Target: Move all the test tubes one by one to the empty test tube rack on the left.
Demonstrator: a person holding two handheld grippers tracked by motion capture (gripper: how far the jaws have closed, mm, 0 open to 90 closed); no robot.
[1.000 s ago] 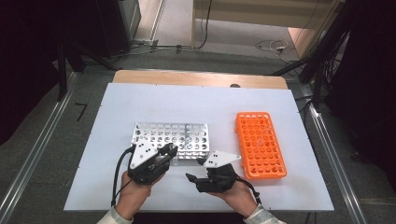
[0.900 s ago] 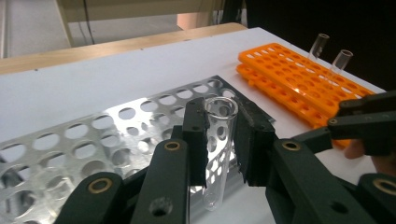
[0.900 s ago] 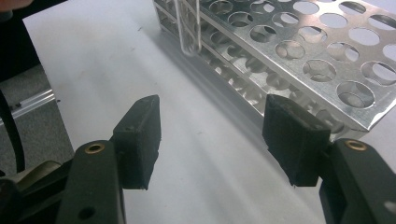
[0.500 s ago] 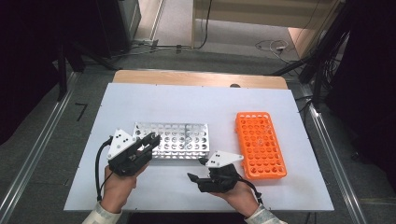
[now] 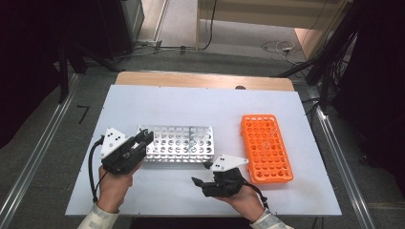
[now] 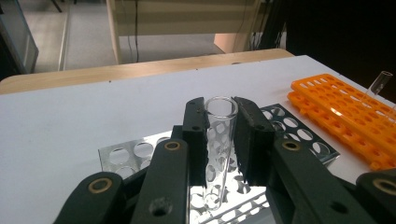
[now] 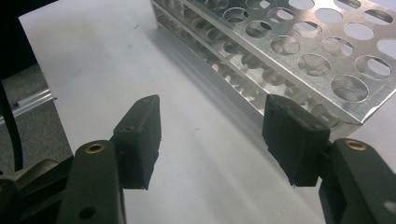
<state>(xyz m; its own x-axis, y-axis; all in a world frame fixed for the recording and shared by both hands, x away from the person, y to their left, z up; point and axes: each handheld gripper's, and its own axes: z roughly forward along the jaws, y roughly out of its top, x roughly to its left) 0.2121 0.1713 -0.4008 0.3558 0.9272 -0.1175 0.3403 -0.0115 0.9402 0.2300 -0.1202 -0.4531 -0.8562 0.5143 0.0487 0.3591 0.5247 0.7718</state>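
So the left claw is clamped tight on a clear glass test tube, holding it upright over the left end of the metal rack. The right claw has its jaws spread wide with nothing in them, low over the white surface just in front of that rack. The orange rack sits off to the right.

Clear glass tube, shiny metal rack, matt orange plastic rack.

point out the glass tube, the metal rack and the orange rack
glass tube (image 6: 219, 140), left gripper view, mid wall between the jaws
metal rack (image 5: 184, 142), high view, holed top plate
orange rack (image 5: 265, 148), high view, top grid
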